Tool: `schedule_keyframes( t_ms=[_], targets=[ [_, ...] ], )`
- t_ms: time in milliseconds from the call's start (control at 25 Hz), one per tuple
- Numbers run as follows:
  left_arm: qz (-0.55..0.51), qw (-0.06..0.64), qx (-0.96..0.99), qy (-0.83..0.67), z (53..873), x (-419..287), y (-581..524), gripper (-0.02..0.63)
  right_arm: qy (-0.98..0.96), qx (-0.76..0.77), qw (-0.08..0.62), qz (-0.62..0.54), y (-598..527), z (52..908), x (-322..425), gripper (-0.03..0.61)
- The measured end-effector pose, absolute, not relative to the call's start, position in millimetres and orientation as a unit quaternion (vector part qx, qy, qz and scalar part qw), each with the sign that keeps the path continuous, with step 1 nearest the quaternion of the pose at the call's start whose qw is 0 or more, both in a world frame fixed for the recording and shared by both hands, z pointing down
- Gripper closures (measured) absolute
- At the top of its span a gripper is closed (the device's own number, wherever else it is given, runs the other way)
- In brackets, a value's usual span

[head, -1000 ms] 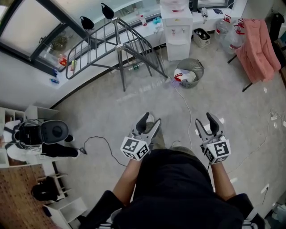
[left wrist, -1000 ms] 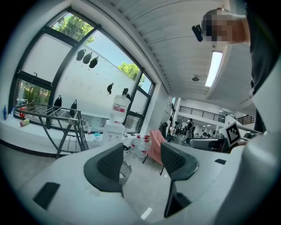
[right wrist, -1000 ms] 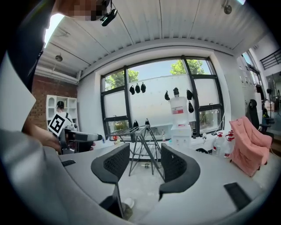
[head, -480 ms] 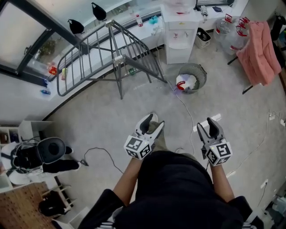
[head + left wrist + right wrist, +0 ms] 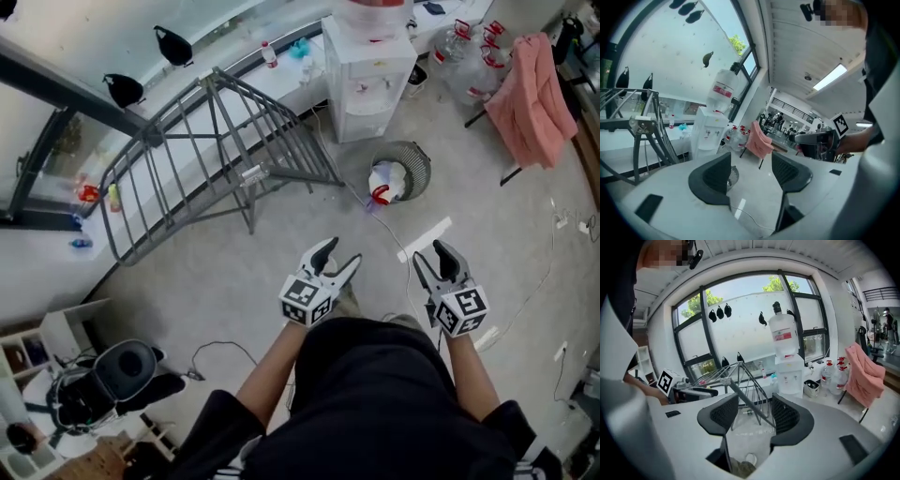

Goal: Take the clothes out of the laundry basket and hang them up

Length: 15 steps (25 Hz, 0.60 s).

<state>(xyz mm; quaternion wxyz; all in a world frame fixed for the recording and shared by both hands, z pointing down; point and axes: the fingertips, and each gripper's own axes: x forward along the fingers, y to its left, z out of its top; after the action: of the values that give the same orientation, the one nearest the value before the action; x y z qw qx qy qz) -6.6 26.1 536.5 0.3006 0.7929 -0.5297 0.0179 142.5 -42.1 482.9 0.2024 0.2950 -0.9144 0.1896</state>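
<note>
A person [image 5: 370, 403] in a dark top is standing on a pale grey floor [image 5: 225, 272], holding out a claw in each hand at waist height. The left claw [image 5: 341, 251] is gaping wide with nothing between its jaws; the left gripper view is showing floor in the gap. The right claw [image 5: 431, 255] is likewise standing well open and gripping nothing, its own view framing the legs of the grey drying rack [image 5: 211, 155] through the gap. The two claws are apart from each other, side by side, both pointing ahead and somewhat down.

The laundry basket [image 5: 419, 157], a round wire-mesh one, is sitting on the floor ahead of the claws and well clear of them, near the foot of a white water dispenser [image 5: 368, 70]. Clothes [image 5: 386, 178], white with a touch of red, are lying bunched inside it. The drying rack is standing unfolded to the left of the basket, beside a long window ledge [image 5: 272, 70]. A pink cloth [image 5: 532, 94] is hanging over a dark frame at the far right, with clear water bottles [image 5: 466, 42] clustered next to it. A white strip [image 5: 424, 239] is lying on the floor just ahead of the right claw.
</note>
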Motion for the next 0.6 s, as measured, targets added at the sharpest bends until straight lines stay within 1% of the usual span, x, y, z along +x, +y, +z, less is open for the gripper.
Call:
schedule_keyframes(
  t_ms=[240, 440, 600],
  targets=[
    [0.055, 0.312, 0.817, -0.482, 571, -24, -27, 0.362, -0.903, 0.323, 0.227, 0.167, -64, 508, 114, 0.385],
    [0.099, 0.326, 0.827, -0.448, 623, -16, -78, 0.362, -0.88, 0.348, 0.254, 0.202, -88, 581, 130, 0.385],
    [0.149, 0.312, 0.85, -0.396, 671, 11, -104, 0.362, -0.855, 0.376, 0.264, 0.24, -101, 645, 149, 0.385]
  ],
)
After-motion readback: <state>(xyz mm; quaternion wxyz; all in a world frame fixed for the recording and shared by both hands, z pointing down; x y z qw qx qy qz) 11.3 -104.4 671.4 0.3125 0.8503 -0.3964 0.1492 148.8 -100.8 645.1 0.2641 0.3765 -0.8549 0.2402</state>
